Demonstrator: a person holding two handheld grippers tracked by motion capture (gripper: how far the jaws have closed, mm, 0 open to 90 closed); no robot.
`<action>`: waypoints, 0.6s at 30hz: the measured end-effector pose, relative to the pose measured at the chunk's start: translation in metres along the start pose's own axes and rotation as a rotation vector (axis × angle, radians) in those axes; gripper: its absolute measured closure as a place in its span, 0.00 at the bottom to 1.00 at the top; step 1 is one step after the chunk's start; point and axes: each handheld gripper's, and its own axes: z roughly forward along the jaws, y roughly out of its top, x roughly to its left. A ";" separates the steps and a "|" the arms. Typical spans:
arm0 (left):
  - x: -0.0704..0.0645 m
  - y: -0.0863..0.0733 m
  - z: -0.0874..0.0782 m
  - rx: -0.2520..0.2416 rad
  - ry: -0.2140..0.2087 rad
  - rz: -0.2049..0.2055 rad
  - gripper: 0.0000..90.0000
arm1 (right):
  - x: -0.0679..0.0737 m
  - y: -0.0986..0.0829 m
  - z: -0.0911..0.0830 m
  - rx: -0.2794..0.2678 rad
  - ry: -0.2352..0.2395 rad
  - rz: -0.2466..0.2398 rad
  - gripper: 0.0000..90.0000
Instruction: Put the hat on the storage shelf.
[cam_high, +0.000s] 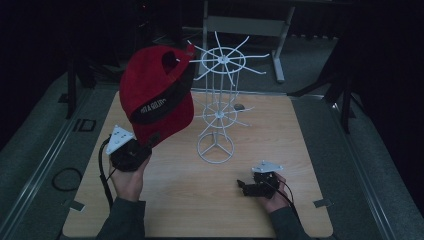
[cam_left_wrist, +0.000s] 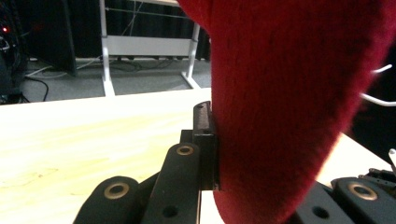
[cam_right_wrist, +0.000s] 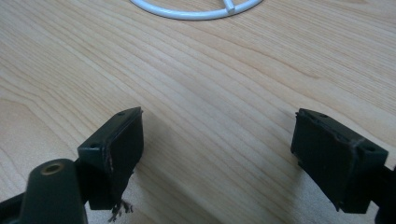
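Left tool (cam_high: 142, 150) clamped on red cap (cam_high: 157, 92), lifted beside white wire rack (cam_high: 219, 105), not yet hung; right tool (cam_high: 248, 187), jaws apart, rests on table (cam_high: 200, 200).

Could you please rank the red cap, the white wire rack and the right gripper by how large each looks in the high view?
1. White wire rack and red cap: too similar to rank, and the raised cap is nearer the camera.
2. Right gripper, clearly smallest.

A red cap (cam_high: 160, 92) with a black band, a white wire rack (cam_high: 218, 107), a pale wood-grain table (cam_high: 190, 200).
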 end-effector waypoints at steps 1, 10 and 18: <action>0.000 -0.001 0.001 0.005 0.001 0.001 0.95 | 0.000 0.000 0.000 0.000 0.001 0.000 0.19; -0.004 -0.010 0.008 0.029 -0.006 -0.004 0.95 | 0.000 0.000 0.000 -0.001 0.000 -0.001 0.19; -0.010 -0.017 0.014 0.054 -0.011 0.015 0.95 | 0.000 0.000 0.000 0.000 0.001 0.002 0.19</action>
